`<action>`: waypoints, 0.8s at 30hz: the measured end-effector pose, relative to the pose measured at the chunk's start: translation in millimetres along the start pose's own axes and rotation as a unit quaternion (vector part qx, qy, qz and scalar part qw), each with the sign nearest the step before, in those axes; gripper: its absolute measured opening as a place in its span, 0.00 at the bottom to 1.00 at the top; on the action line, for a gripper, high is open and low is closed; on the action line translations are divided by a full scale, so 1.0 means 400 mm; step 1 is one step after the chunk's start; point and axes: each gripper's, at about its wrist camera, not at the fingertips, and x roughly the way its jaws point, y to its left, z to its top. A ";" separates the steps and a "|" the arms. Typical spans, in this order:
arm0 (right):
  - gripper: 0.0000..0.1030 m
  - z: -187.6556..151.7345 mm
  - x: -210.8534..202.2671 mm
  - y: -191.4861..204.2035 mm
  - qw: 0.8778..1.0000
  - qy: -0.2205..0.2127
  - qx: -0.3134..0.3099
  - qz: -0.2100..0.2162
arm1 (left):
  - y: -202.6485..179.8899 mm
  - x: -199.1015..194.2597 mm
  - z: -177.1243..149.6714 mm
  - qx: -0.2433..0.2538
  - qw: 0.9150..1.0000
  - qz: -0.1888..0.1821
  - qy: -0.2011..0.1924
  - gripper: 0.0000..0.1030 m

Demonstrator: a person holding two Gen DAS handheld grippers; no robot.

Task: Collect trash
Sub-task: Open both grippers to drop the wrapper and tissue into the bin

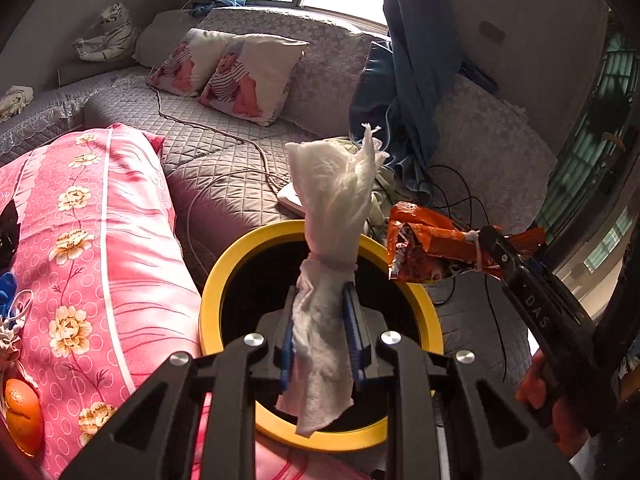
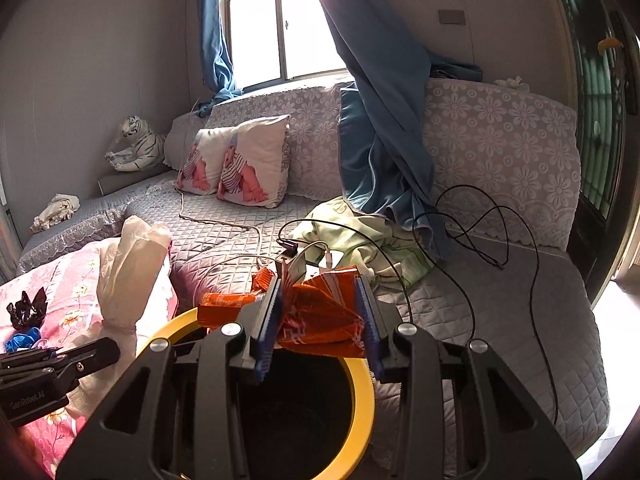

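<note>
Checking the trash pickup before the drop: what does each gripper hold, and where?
Left gripper pinches the white tissue near its lower end; right gripper clamps the orange wrapper across its middle.

Two pieces of lettering can be read, both on the black plastic bodies of the hand-held tools. In the left wrist view, the right black plastic tool (image 1: 478, 252), which reaches in to the right of the yellow-rimmed round bin (image 1: 208, 304), carries pale capital letters "DAS" along its dark arm; any letters past these are cut off or too blurred to tell. In the right wrist view, the left black plastic tool (image 2: 112, 350), just left of the same bin (image 2: 366, 392), bears small pale print reading "GenRobot.AI" on its side. The white marks on the crumpled orange foil snack wrapper (image 2: 320, 320) cannot be read.
</note>
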 end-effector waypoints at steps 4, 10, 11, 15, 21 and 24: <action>0.34 -0.004 0.011 0.006 1.000 0.008 0.000 -0.003 | -0.001 0.011 0.000 0.001 1.000 0.002 0.009 0.20; 0.35 -0.007 0.033 0.003 1.000 0.022 0.006 0.003 | -0.003 0.015 -0.001 0.001 1.000 0.002 0.008 0.20; 0.36 -0.007 0.034 0.002 1.000 0.022 0.007 0.003 | -0.003 0.015 -0.001 0.002 1.000 0.001 0.009 0.21; 0.52 -0.007 0.037 -0.007 1.000 0.020 0.017 0.003 | 0.005 0.008 -0.004 -0.010 1.000 0.018 -0.001 0.49; 0.52 -0.001 0.031 -0.020 0.999 0.021 0.025 0.000 | 0.027 -0.016 0.001 -0.033 0.999 0.037 -0.016 0.58; 0.52 0.006 0.018 -0.018 1.000 0.016 0.022 0.006 | 0.036 -0.049 0.004 -0.044 0.998 0.044 -0.028 0.61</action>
